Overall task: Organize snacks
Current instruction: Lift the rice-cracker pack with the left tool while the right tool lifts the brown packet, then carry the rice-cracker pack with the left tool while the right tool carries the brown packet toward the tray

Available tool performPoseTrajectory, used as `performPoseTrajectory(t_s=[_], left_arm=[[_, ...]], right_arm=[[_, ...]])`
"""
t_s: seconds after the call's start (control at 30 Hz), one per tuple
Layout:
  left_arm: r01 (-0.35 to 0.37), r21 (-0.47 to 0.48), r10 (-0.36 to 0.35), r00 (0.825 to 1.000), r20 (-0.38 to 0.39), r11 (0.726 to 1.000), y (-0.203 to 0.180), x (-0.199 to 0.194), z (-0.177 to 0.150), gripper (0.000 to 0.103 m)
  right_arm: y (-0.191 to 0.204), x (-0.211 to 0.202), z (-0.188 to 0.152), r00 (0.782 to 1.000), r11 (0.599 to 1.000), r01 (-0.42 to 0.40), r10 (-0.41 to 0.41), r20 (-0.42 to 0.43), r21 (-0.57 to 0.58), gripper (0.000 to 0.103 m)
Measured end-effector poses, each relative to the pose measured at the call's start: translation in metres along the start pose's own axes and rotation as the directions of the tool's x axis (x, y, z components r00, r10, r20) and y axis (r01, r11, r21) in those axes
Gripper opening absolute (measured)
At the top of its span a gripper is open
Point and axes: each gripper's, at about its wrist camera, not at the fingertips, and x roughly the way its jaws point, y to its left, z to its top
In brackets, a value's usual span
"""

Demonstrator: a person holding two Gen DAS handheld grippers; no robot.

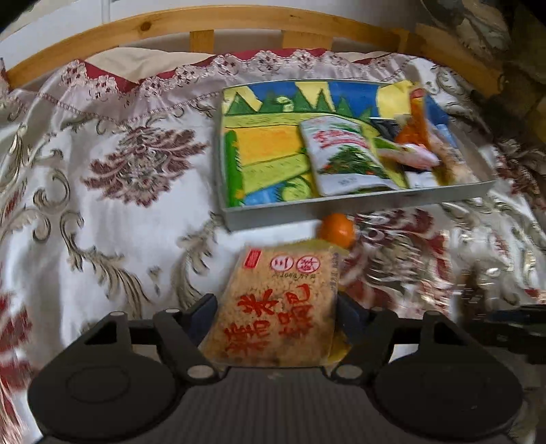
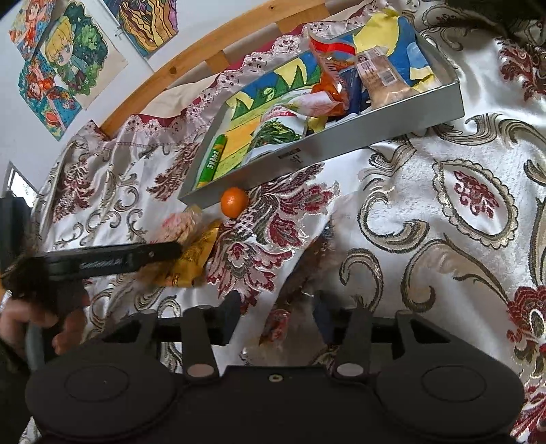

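My left gripper (image 1: 276, 307) is shut on a clear rice-crisp snack packet (image 1: 283, 300) with red characters, held above the patterned cloth. A small orange (image 1: 336, 229) lies just beyond it, against the front wall of a grey tray (image 1: 307, 211). The tray holds a white-and-green snack bag (image 1: 344, 153) and orange packets (image 1: 419, 112). In the right wrist view, my right gripper (image 2: 274, 307) is open and empty over the cloth. The left gripper (image 2: 112, 261) shows at the left with the packet (image 2: 191, 252), near the orange (image 2: 234, 202) and tray (image 2: 358, 133).
A floral satin cloth (image 1: 119, 205) covers the surface. A wooden rail (image 1: 204, 24) runs behind it. Colourful drawings (image 2: 68, 61) hang on the wall. The tray floor is lined with a bright painted picture (image 1: 269, 136), with a green tube (image 2: 213, 162) at its left end.
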Motion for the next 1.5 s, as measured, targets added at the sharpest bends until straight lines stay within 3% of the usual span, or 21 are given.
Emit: performPoseTrajectory(t_s=[0.03, 0.1, 0.23, 0.4, 0.67, 0.73, 0.8, 0.9, 1.1, 1.17, 1.3, 1.5], left_arm=[[0.000, -0.004, 0.000, 1.000, 0.001, 1.000, -0.004, -0.004, -0.002, 0.075], [-0.010, -0.009, 0.010, 1.000, 0.006, 1.000, -0.014, -0.013, -0.009, 0.073], [-0.026, -0.013, 0.026, 1.000, 0.013, 1.000, -0.031, -0.032, -0.024, 0.073], [0.008, -0.056, -0.008, 1.000, -0.002, 0.998, -0.046, -0.052, -0.049, 0.072], [0.006, -0.095, -0.009, 1.000, -0.029, 0.995, -0.055, -0.052, -0.077, 0.072], [-0.003, -0.088, 0.001, 1.000, -0.022, 0.996, -0.057, -0.052, -0.078, 0.073], [-0.015, -0.085, 0.014, 1.000, -0.016, 0.996, -0.060, -0.051, -0.082, 0.075], [-0.024, -0.094, 0.024, 1.000, -0.004, 0.995, -0.062, -0.049, -0.092, 0.077], [0.017, -0.147, -0.014, 1.000, 0.020, 0.989, -0.051, -0.049, -0.097, 0.078], [0.019, -0.155, -0.016, 1.000, 0.021, 0.988, -0.050, -0.048, -0.097, 0.079], [-0.006, -0.124, 0.009, 1.000, 0.025, 0.992, -0.056, -0.048, -0.098, 0.077], [-0.046, -0.079, 0.048, 0.999, 0.019, 0.996, -0.067, -0.052, -0.099, 0.076]], right_arm=[[0.001, 0.000, -0.001, 1.000, 1.000, 0.009, -0.009, 0.000, -0.005, 0.026], [0.003, -0.001, -0.003, 1.000, 1.000, 0.015, -0.014, 0.007, -0.021, 0.021], [0.015, -0.011, -0.004, 1.000, 0.996, 0.006, -0.004, 0.024, -0.089, 0.019], [0.025, -0.029, -0.013, 1.000, 0.990, 0.002, -0.002, 0.004, -0.140, 0.018], [0.026, -0.047, -0.026, 1.000, 0.990, -0.017, 0.015, -0.014, -0.137, 0.017], [0.025, -0.044, -0.028, 1.000, 0.991, -0.009, 0.007, -0.017, -0.137, 0.021], [0.020, -0.037, -0.030, 1.000, 0.994, 0.006, -0.009, -0.027, -0.114, 0.034], [0.008, -0.025, -0.035, 0.998, 1.000, -0.010, 0.008, -0.065, -0.029, 0.036], [-0.001, -0.020, -0.041, 0.999, 0.997, -0.044, 0.046, -0.025, 0.056, 0.043], [-0.002, -0.018, -0.042, 0.999, 0.996, -0.044, 0.044, -0.010, 0.073, 0.041], [-0.001, -0.016, -0.041, 1.000, 0.998, -0.004, 0.003, 0.003, 0.066, 0.025], [0.005, -0.021, -0.042, 1.000, 0.999, 0.021, -0.022, 0.009, 0.039, 0.018]])
